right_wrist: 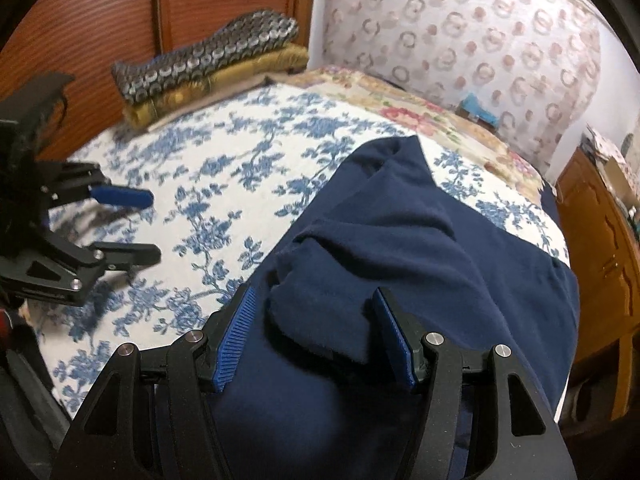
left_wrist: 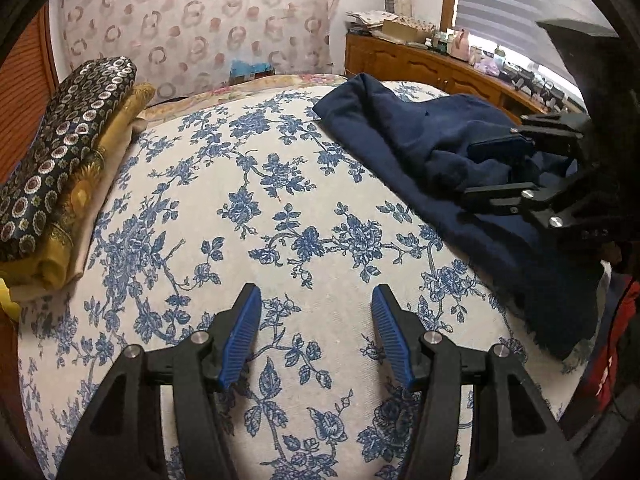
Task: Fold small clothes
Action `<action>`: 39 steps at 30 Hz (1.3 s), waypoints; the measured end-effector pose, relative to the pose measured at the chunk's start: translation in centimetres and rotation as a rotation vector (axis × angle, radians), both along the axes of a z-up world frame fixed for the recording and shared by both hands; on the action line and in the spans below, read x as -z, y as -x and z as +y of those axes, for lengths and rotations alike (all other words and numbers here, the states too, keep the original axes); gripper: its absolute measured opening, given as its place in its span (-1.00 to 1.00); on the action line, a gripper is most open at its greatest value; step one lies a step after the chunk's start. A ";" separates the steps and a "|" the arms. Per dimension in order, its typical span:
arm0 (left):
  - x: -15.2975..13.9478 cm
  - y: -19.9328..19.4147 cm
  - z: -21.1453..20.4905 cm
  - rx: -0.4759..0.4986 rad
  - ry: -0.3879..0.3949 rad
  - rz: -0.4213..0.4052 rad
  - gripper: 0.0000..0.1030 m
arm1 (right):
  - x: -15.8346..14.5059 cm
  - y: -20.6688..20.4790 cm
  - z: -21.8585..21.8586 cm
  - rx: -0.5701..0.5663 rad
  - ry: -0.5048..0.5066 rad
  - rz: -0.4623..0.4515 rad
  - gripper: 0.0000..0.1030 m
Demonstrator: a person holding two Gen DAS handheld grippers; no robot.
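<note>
A navy blue garment (left_wrist: 420,140) lies rumpled on the right side of a bed with a white and blue floral cover (left_wrist: 260,208). In the right wrist view the garment (right_wrist: 420,240) fills the middle and foreground. My right gripper (right_wrist: 314,332) is open, its blue pads either side of a raised fold of the garment, not closed on it. It also shows in the left wrist view (left_wrist: 486,168) over the garment. My left gripper (left_wrist: 316,328) is open and empty above the bare cover; it also shows in the right wrist view (right_wrist: 154,226), left of the garment.
A stack of folded patterned cloths (left_wrist: 68,168), dark on top and gold below, sits at the bed's left edge by a wooden panel. A patterned curtain (left_wrist: 200,20) hangs behind the bed. A wooden cabinet (left_wrist: 420,64) with clutter stands at the right.
</note>
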State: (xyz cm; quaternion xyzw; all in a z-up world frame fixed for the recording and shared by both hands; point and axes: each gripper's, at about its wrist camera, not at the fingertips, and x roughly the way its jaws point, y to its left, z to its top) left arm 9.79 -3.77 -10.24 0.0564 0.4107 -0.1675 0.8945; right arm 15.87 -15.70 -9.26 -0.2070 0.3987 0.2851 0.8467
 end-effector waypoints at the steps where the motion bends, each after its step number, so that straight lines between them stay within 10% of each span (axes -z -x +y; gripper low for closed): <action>1: 0.0 0.0 0.0 0.000 0.000 0.000 0.13 | 0.2 -0.2 0.1 -0.002 0.014 0.004 0.21; 4: 0.0 -0.1 0.1 0.005 0.004 0.001 0.17 | 0.8 -0.8 0.2 -0.001 0.053 0.020 0.17; 8: 0.0 -0.1 0.0 0.009 0.001 0.001 0.21 | 0.8 -0.9 0.2 -0.023 0.109 0.004 -0.81; 11: 0.0 -0.1 -0.1 0.012 0.000 0.001 0.22 | -0.3 -1.2 -0.7 -0.025 0.101 -0.013 -0.88; 22: 0.0 -0.1 -0.2 0.015 -0.006 0.005 0.23 | -6.8 -7.8 -9.7 0.237 0.003 -0.111 -0.90; 31: -1.8 0.8 -1.1 0.041 0.035 -0.022 0.23 | -6.3 -12.7 -14.3 0.402 0.031 -0.084 -0.89; 35: -3.0 1.2 -1.4 0.046 0.069 -0.047 0.23 | -6.6 -13.6 -15.7 0.486 0.030 -0.109 -0.33; 39: -3.4 1.5 -1.8 0.055 0.086 -0.053 0.23 | -7.3 -12.3 -16.7 0.496 -0.011 -0.134 -0.29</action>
